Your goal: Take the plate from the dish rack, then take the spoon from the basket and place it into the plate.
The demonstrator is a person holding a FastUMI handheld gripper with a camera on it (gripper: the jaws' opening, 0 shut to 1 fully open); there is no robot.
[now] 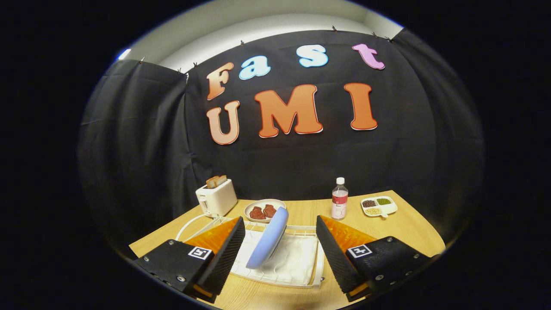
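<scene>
A light blue plate [269, 239] stands on edge, leaning, in a white wire dish rack [297, 260] on the wooden table. My gripper [280, 245] is open, its two fingers spread wide on either side of the plate and apart from it. The plate sits between the fingers, just ahead of them. The rack's white tray lies under the plate.
Beyond the rack sit a white toaster [216, 198] with bread slices in it, a beige plate [264, 210] with two brown pieces of food, a plastic bottle [339, 199] and a white divided dish [379, 206] of beans. The table edge [142, 252] runs close on the left.
</scene>
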